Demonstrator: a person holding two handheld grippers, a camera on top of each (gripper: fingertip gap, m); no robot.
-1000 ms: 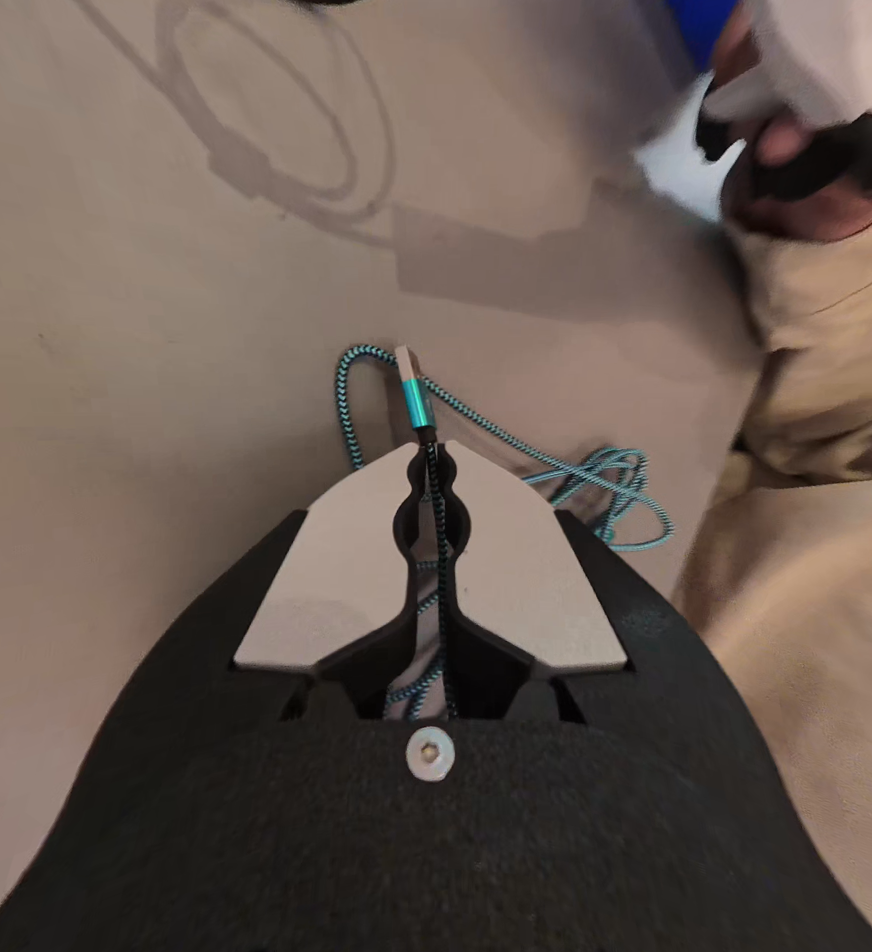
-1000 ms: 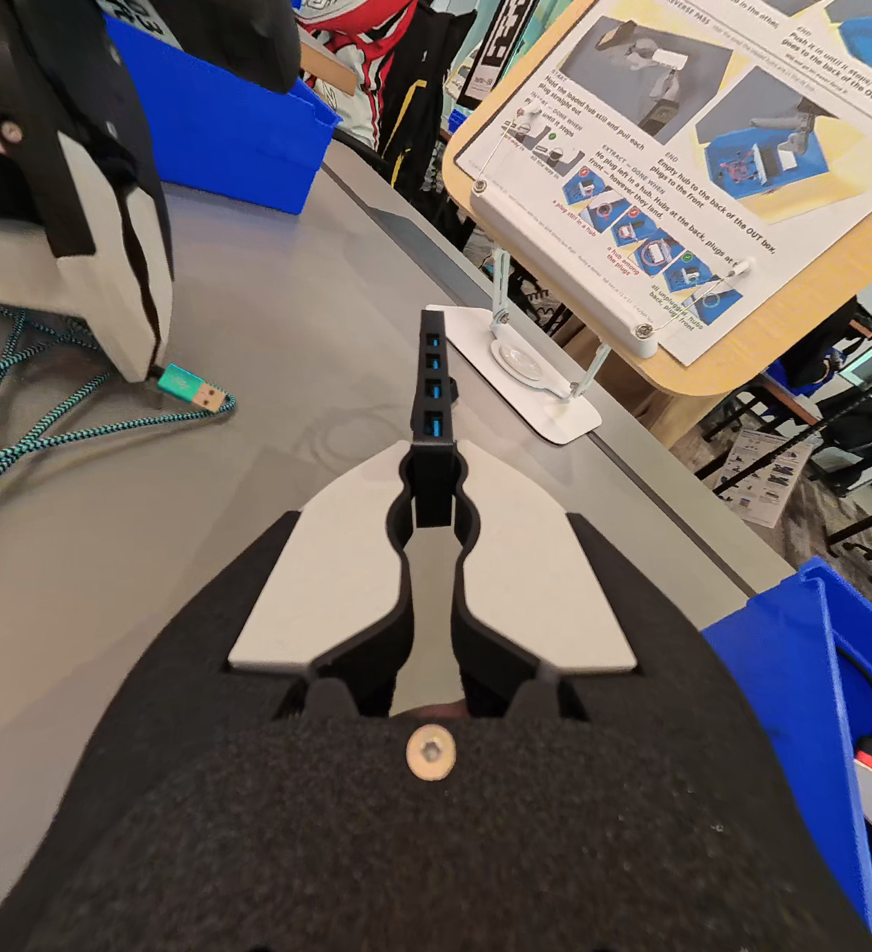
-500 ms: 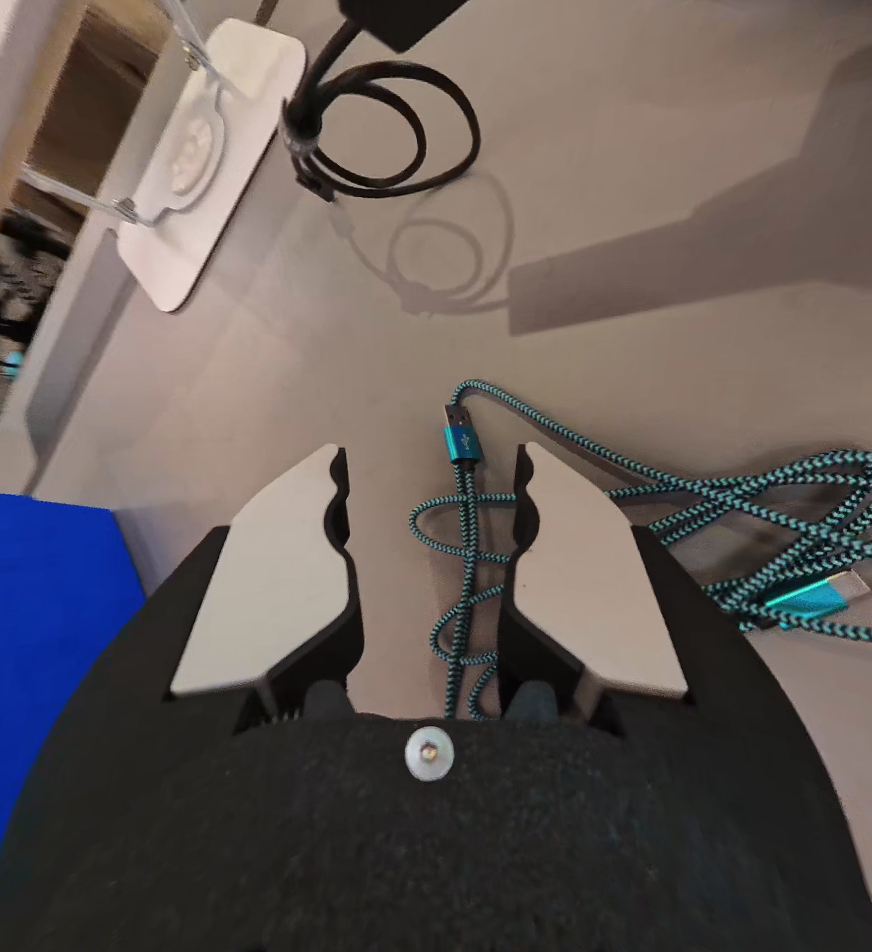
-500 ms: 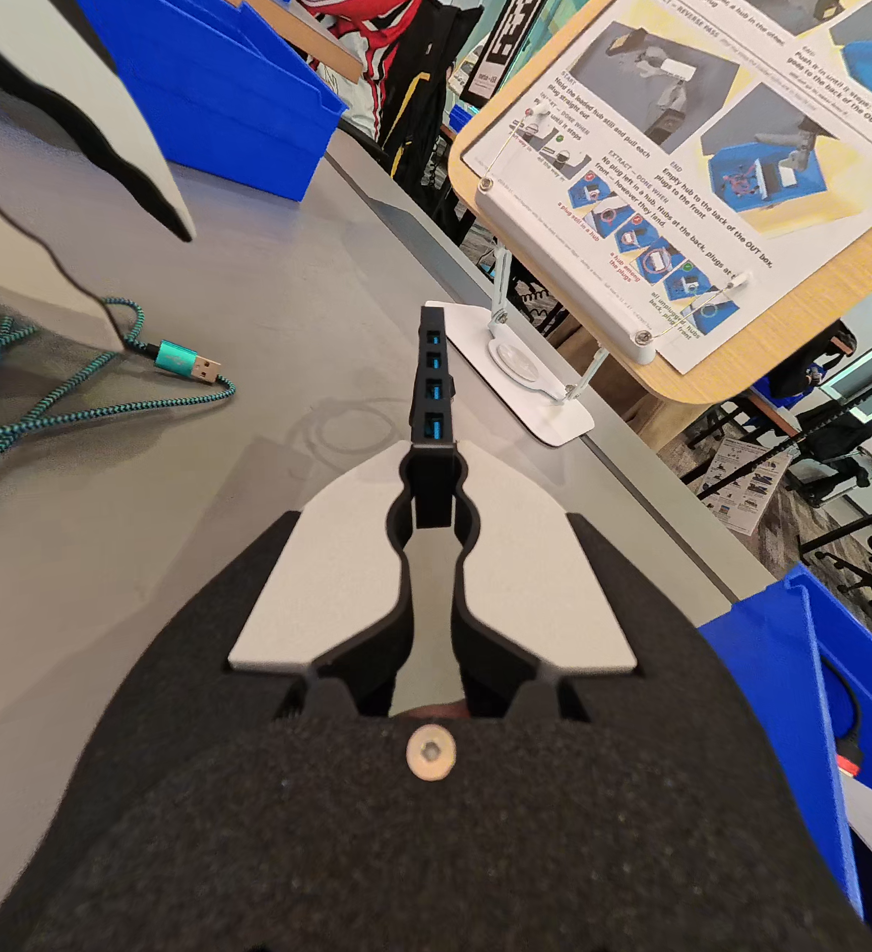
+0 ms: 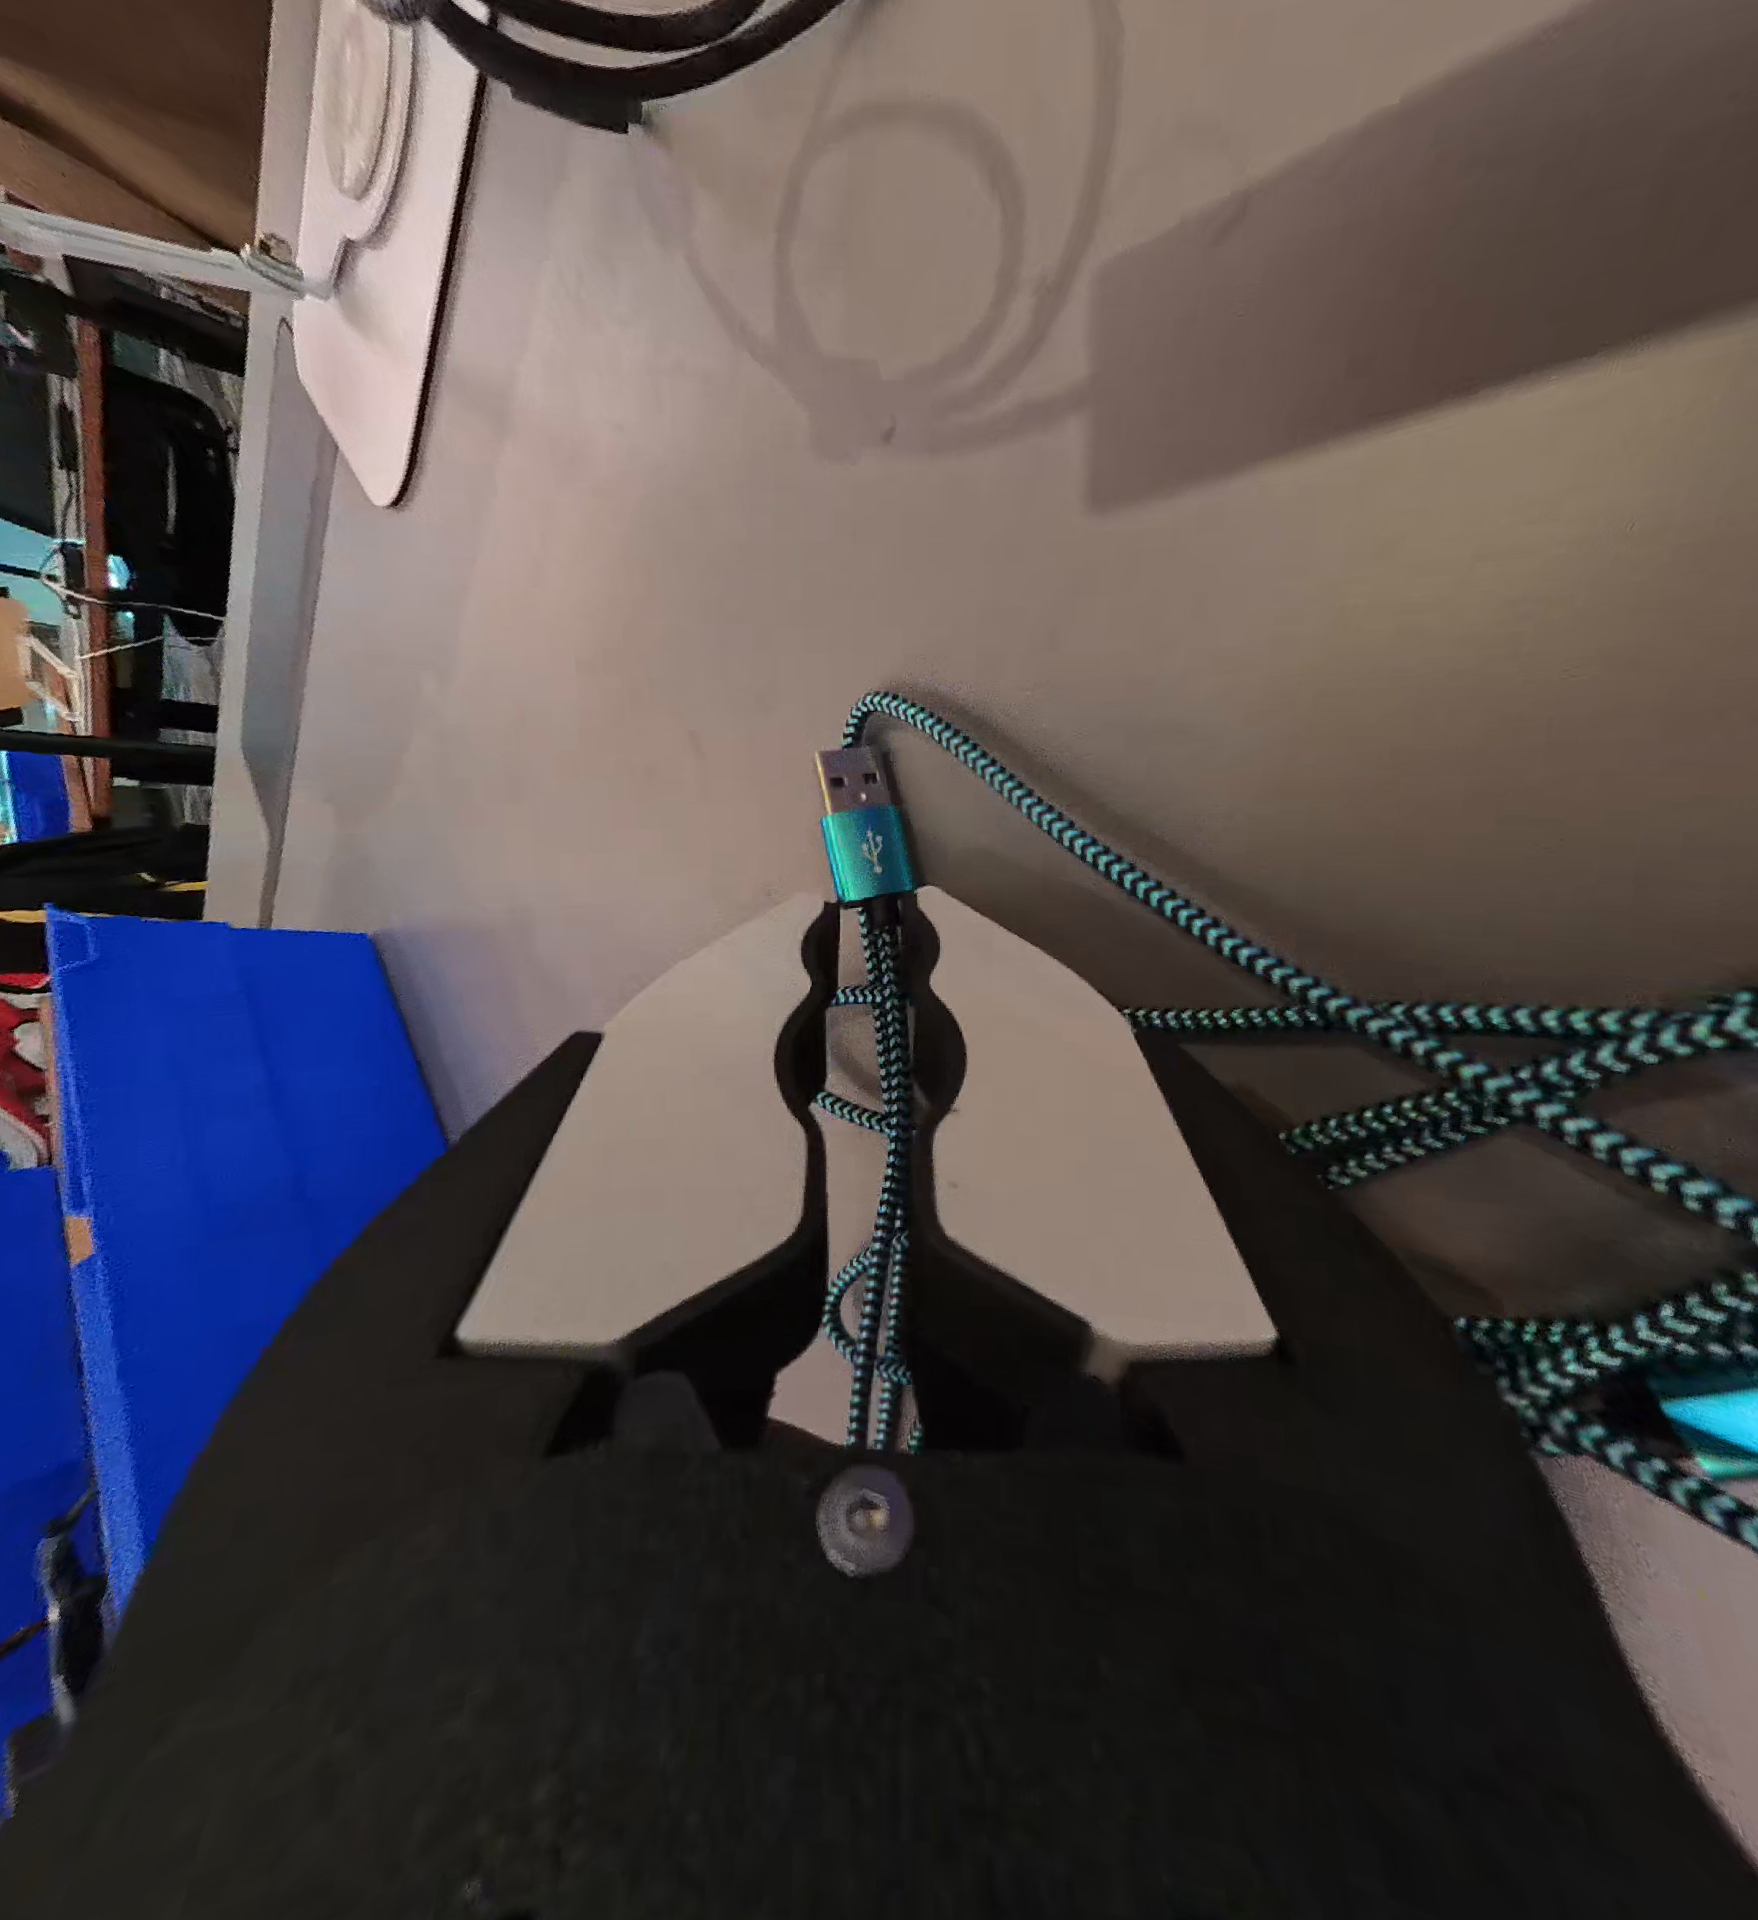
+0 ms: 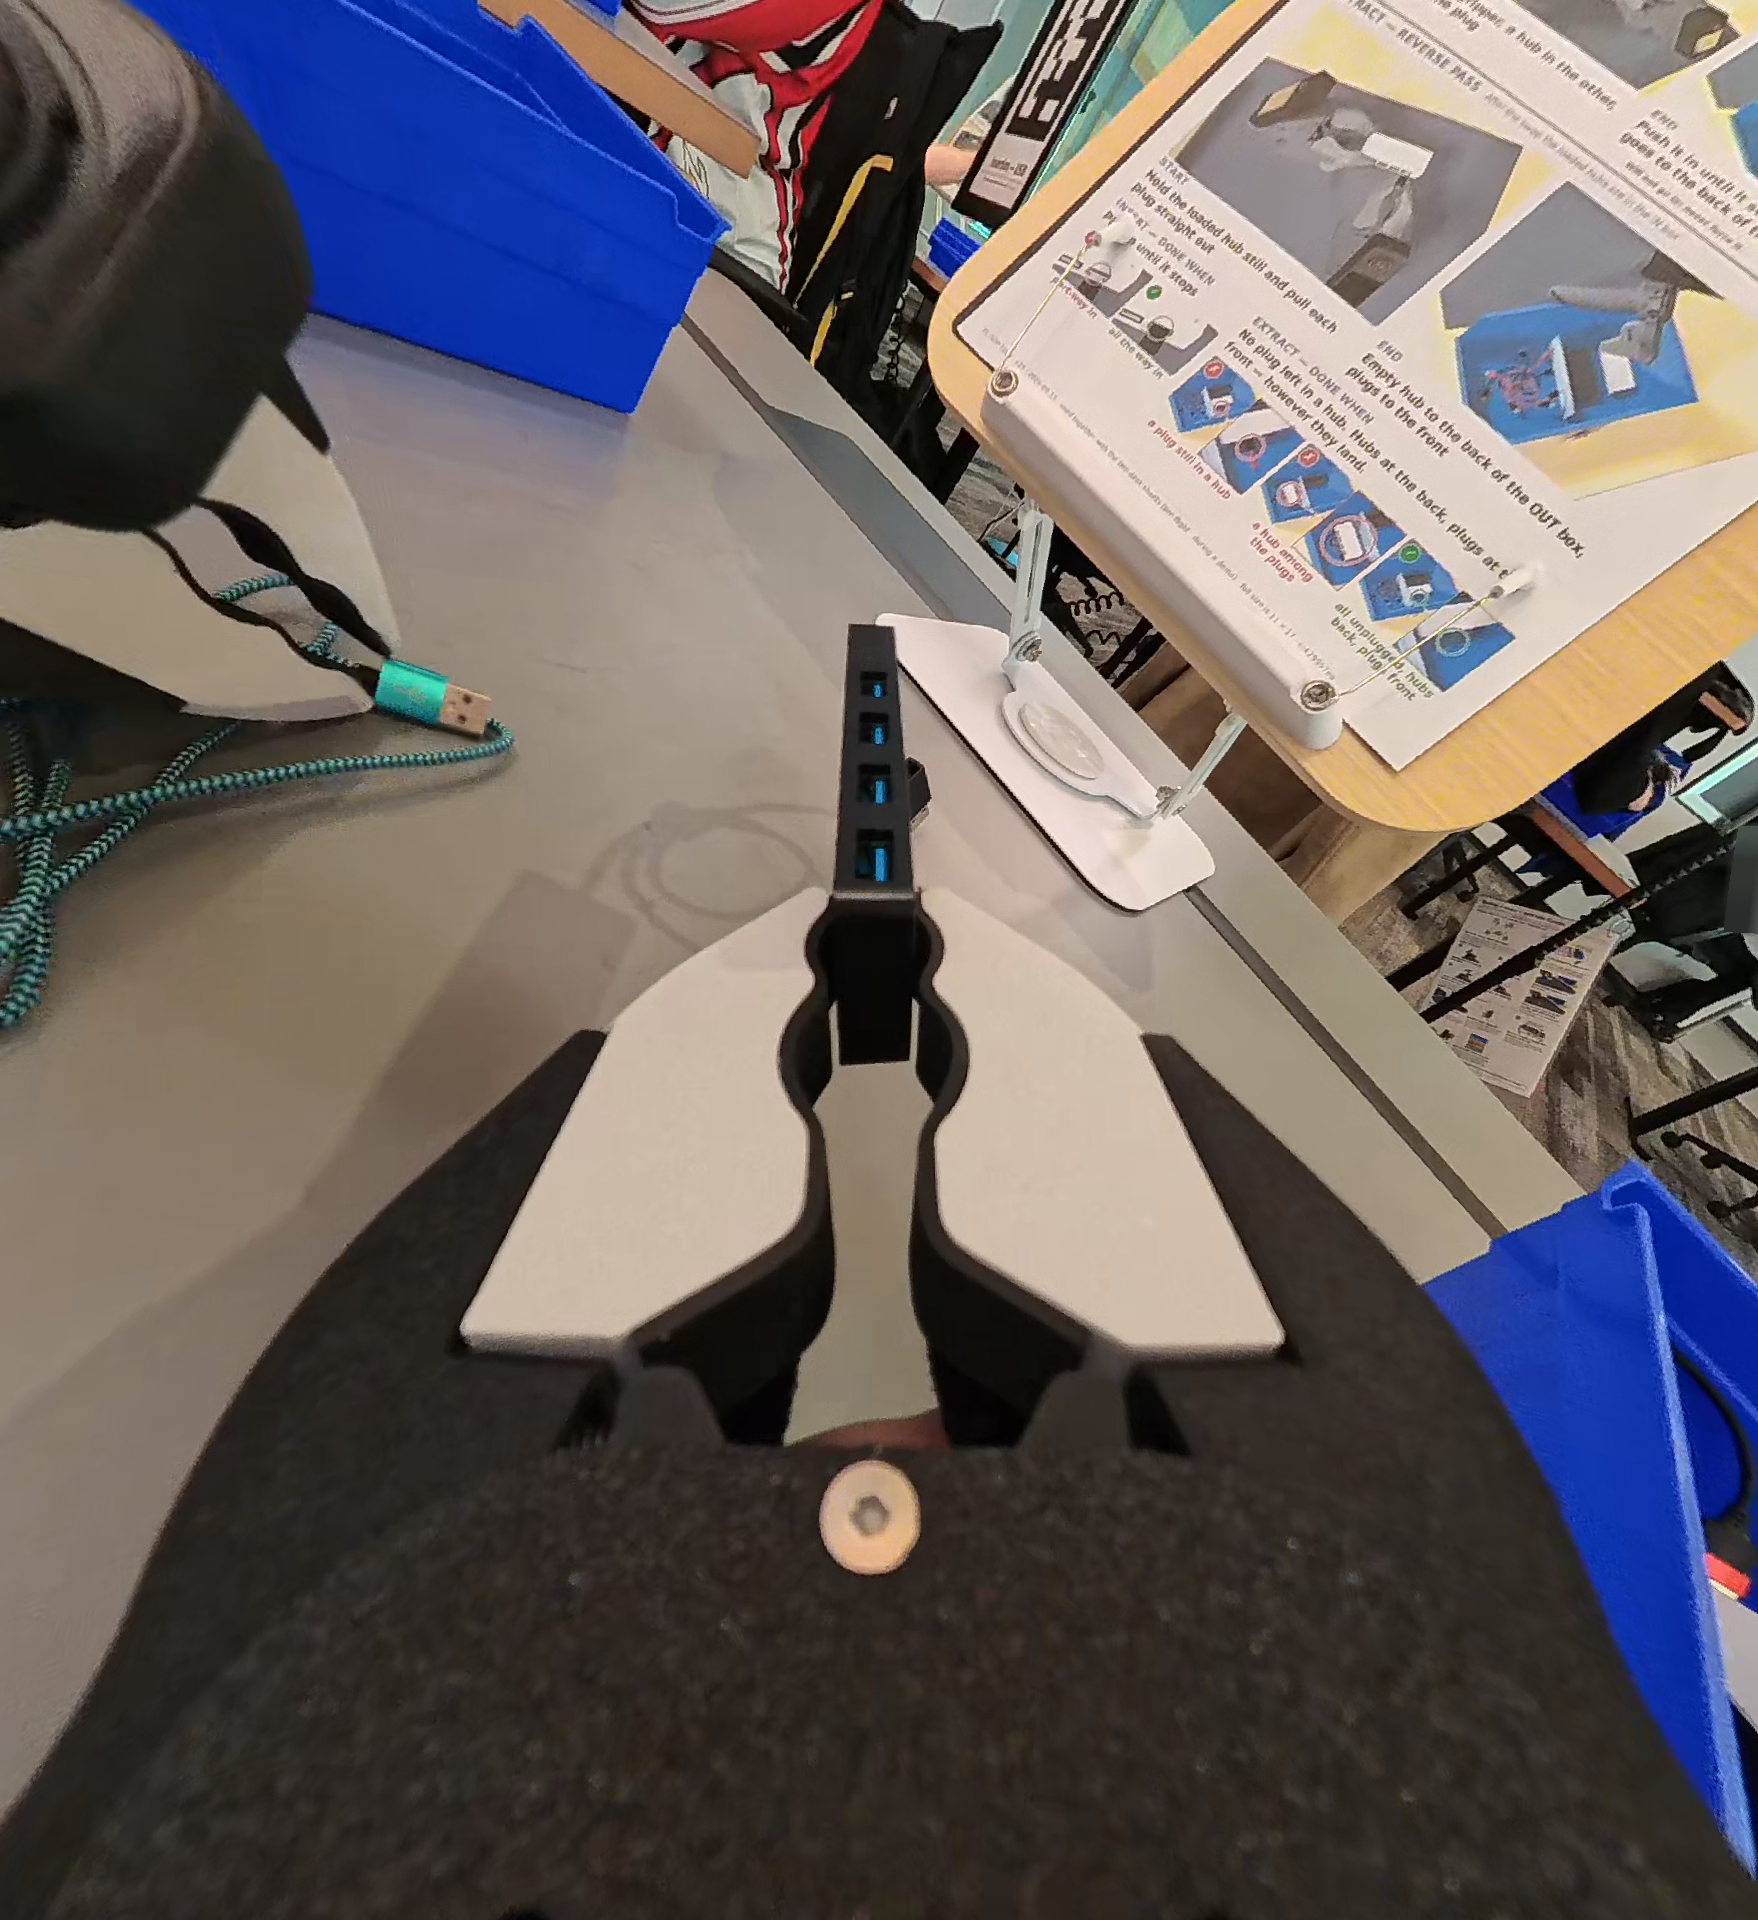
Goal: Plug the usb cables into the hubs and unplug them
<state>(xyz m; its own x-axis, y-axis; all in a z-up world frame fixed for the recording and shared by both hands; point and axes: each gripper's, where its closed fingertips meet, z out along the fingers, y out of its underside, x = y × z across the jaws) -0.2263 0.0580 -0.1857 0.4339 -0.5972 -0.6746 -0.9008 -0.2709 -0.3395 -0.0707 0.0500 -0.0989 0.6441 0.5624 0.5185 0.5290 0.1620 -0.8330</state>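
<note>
The left claw (image 5: 870, 914) pinches the teal cable (image 5: 880, 1101), plug (image 5: 862, 831) at 12 o'clock; the right claw (image 6: 870, 914) pinches the black hub (image 6: 875, 790).

The left gripper (image 5: 870, 914) is seen closed, its 2 white-faced fingers (image 5: 688, 1132) brought together at the tips with only a narrow wavy slot left between them; a braided cable is pinched there just behind its teal plug; from the right wrist view it (image 6: 361, 665) is shown low and tilted down toward the tabletop. The right gripper (image 6: 873, 935) is likewise held closed, clamped on the near end of a black hub; its fingers (image 6: 1072, 1132) are pointed forward.
</note>
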